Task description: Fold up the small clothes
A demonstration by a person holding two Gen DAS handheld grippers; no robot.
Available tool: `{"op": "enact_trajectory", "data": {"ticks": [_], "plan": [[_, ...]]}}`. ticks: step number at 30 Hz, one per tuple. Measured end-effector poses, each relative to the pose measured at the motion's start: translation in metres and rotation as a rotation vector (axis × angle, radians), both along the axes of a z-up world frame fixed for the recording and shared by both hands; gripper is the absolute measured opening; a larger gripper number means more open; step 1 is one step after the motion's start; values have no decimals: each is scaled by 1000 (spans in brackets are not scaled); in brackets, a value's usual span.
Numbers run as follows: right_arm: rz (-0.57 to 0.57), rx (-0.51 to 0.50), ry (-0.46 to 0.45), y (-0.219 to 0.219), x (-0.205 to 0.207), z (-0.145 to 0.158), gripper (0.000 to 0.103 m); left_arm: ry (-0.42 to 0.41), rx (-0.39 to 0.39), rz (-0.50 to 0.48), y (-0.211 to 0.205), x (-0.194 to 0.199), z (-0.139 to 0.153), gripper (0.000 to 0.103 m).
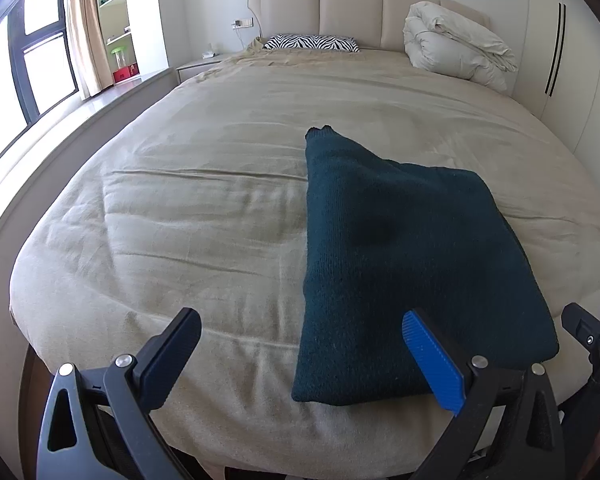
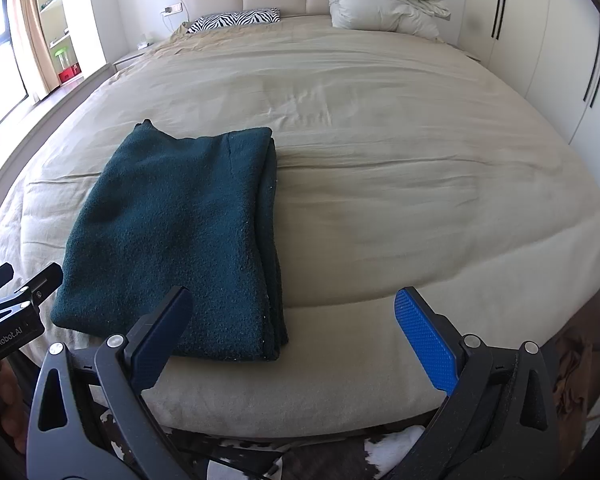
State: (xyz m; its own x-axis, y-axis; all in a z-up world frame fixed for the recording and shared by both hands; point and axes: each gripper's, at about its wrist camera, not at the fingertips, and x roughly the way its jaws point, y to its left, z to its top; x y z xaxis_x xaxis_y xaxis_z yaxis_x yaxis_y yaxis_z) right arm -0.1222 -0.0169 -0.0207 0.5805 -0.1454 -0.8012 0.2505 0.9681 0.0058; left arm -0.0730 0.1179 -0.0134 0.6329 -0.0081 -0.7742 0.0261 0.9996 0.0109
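Although the dark green sweater (image 2: 180,236) already lay folded into a thick rectangle near the bed's (image 2: 380,140) foot edge, both the left gripper (image 1: 300,356) and right gripper (image 2: 296,332) hovered spread-fingered, empty; little seemed left.

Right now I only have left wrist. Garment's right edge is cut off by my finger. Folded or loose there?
Observer: Folded. The right wrist view shows the dark green garment with stacked layers along its right edge.
Operator: Right gripper holding anything?
Observer: No. The right gripper is open, with its left finger over the garment's near corner.
Operator: Anything on the bed right of the garment?
Observer: Only bare beige bedspread there; a white duvet sits by the headboard.
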Motion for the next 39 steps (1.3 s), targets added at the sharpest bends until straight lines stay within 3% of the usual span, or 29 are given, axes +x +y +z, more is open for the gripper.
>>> {"op": "enact_trajectory", "data": {"ticks": [39], "plan": [[-1,4,6,-3,-1,-3,103,9,1,-4,-1,0,-3,103]]}}
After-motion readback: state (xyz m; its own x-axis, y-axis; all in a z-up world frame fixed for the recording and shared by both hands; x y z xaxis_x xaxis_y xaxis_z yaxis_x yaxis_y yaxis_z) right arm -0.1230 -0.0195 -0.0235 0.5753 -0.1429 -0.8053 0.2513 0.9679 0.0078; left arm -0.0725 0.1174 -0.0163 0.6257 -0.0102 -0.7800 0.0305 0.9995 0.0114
